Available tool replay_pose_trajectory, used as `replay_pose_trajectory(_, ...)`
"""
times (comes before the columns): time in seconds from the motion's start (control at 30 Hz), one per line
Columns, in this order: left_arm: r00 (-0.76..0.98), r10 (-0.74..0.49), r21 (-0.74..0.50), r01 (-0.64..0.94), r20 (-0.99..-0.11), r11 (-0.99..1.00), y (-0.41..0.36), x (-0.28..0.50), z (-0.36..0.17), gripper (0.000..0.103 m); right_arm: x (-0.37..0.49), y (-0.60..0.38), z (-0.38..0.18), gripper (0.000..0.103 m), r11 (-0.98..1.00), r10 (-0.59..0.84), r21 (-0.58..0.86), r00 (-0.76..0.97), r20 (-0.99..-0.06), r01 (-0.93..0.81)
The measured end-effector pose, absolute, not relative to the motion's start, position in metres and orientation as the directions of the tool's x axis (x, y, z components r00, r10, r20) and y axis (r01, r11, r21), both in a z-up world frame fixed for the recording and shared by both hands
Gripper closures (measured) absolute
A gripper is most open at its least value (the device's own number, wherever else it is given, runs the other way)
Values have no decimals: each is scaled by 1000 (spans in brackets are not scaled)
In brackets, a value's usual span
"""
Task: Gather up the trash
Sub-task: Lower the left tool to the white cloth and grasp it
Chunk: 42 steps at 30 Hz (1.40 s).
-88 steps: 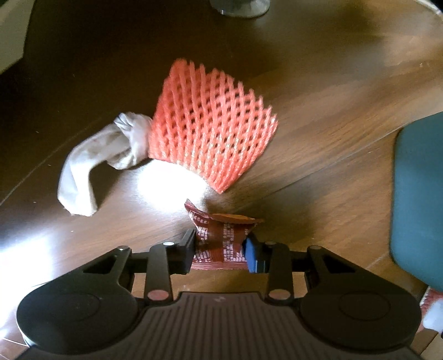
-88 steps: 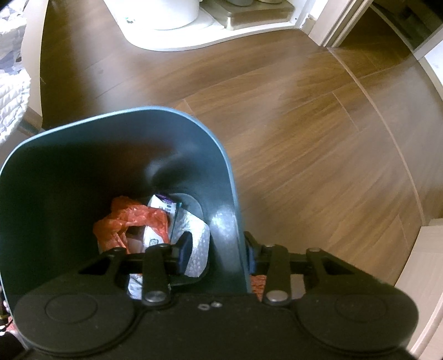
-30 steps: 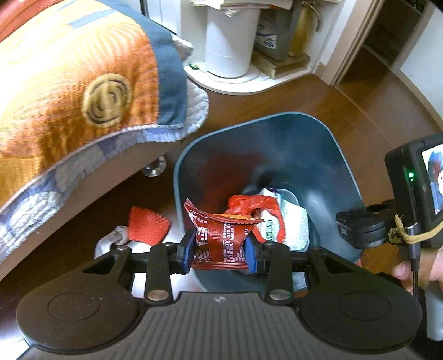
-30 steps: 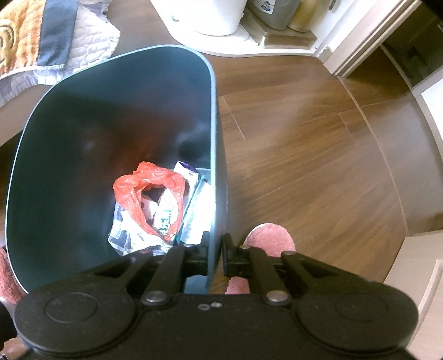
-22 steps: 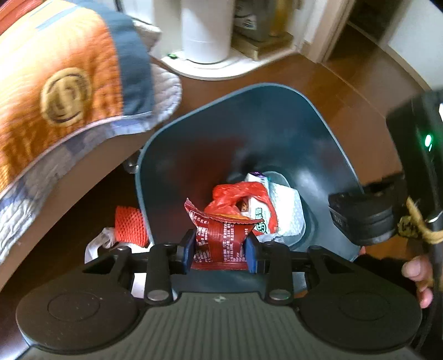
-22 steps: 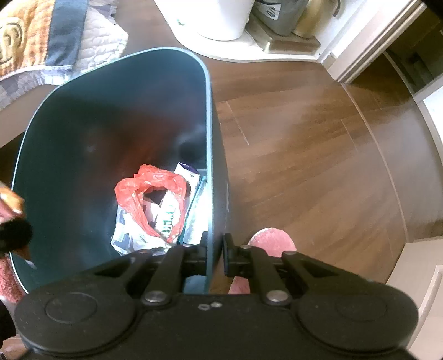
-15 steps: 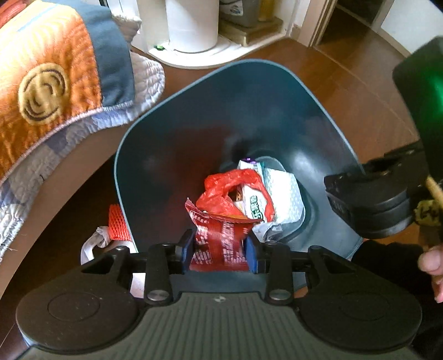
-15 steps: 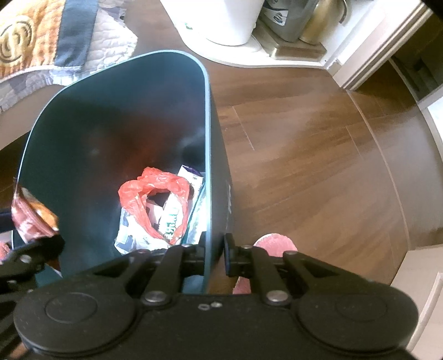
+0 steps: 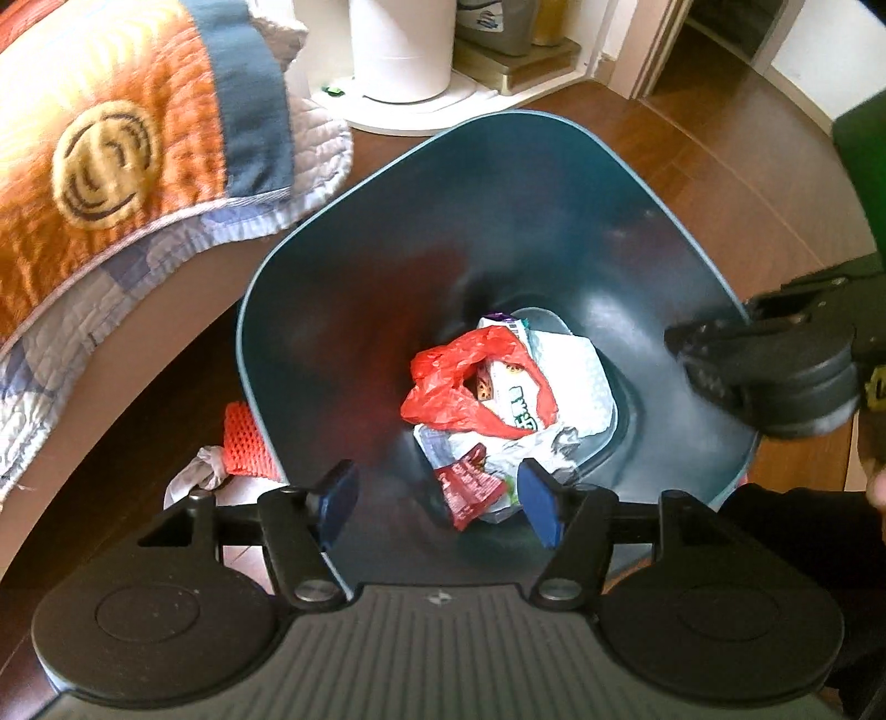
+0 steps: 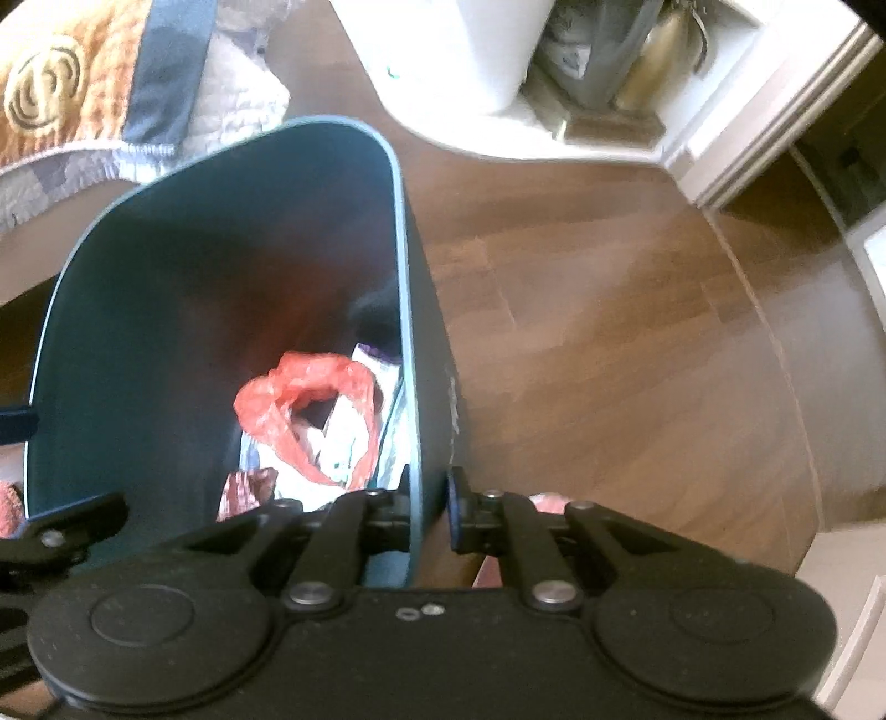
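Observation:
My left gripper (image 9: 437, 501) hangs over the teal trash bin (image 9: 354, 310) with its jaws opening and nothing pressed between the pads. The red snack wrapper (image 9: 468, 490) lies loose inside the bin on the other trash, beside a red plastic bag (image 9: 459, 382) and white wrappers. In the right wrist view the wrapper (image 10: 246, 490) shows at the bin's bottom. My right gripper (image 10: 429, 515) is shut on the bin's right wall (image 10: 412, 387). An orange foam net (image 9: 241, 443) and a crumpled grey tissue (image 9: 194, 476) lie on the floor left of the bin.
A bed with an orange and blue quilt (image 9: 111, 144) stands at the left. A white cylinder (image 9: 401, 50) and bottles on a white base stand behind the bin. Wooden floor (image 10: 637, 360) spreads to the right, with a pink slipper (image 10: 545, 504) near my right gripper.
My left gripper carried the red wrapper from the floor over the bin, then its jaws spread and the wrapper dropped onto the trash inside. My right gripper kept its hold on the bin wall.

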<state>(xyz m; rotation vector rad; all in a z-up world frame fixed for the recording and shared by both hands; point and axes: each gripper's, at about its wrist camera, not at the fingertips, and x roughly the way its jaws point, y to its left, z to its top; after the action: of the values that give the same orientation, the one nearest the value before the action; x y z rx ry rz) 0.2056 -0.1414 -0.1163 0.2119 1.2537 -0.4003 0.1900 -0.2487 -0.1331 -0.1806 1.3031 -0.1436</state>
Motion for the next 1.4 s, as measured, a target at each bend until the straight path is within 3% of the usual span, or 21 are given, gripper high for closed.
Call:
replay_pose_trajectory(0.17,272,-167,-57,371,-948,927,-115,205,-114,39,193,-250,-136,97,972,-222,-235,268,-938,-15)
replay_pose_trajectory(0.23,300,-128,-18,343,-945,939,-99,205,-113,26,194,-254,-136,97,974,-214,-225,259,-942,-12)
replay_pose_trajectory(0.27,315,-101,6,322,-944,947,-89,205,-114,25,194,-256,-137,97,975,-211,-220,254,-944,-7)
replay_pose_trajectory(0.67,173,173,179,21,-970,984,20,254,-209,25,201,-281,-145,99,981,-190,-182,178,-966,61)
replay_pose_trajectory(0.83,156,228,236,36,-961,971,31,268,-249,25,204,-281,-153,94,979,-202,-199,146,-968,34)
replay_pose_trajectory(1.0,120,201,203,5,-972,979,41,296,-286,25,210,-285,-157,90,981,-192,-190,120,-974,29)
replay_pose_trajectory(1.23,181,233,273,244,-955,930,23,317,-334,25,215,-288,-166,88,981,-193,-194,70,-979,-1)
replay_pose_trajectory(1.4,162,228,266,274,-960,924,32,333,-361,25,216,-291,-172,88,981,-191,-192,26,-981,-26)
